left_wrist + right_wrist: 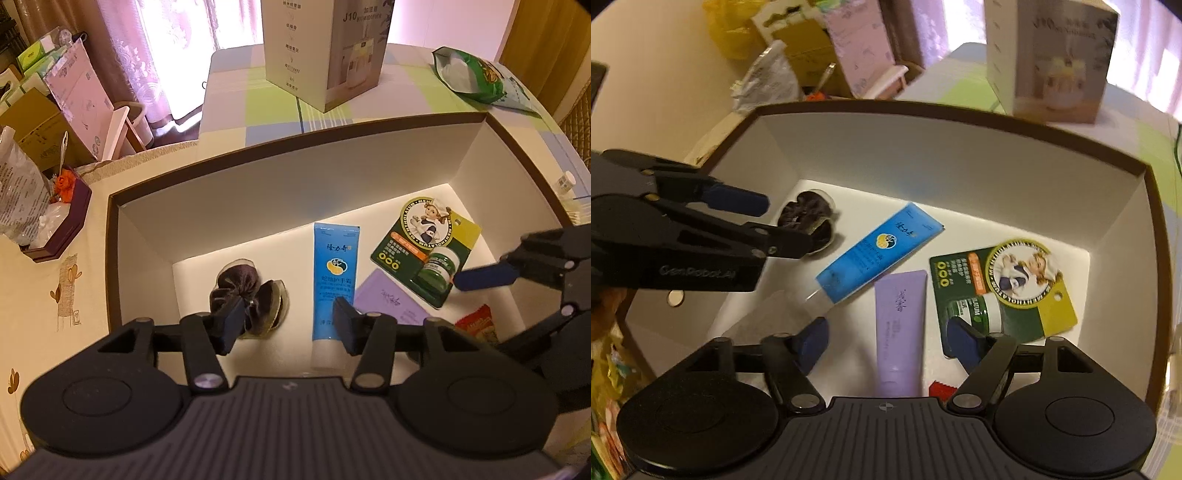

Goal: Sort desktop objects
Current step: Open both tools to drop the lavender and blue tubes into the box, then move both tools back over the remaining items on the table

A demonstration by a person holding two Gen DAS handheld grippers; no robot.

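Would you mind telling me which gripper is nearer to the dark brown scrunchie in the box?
Left. The left gripper hovers open right above the scrunchie, one finger overlapping it. The right gripper is open over the purple tube, past the blue tube.

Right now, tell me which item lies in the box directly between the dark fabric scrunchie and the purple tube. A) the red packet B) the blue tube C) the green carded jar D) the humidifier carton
B: the blue tube lies on the box floor with the dark scrunchie on one side and the purple tube on the other.
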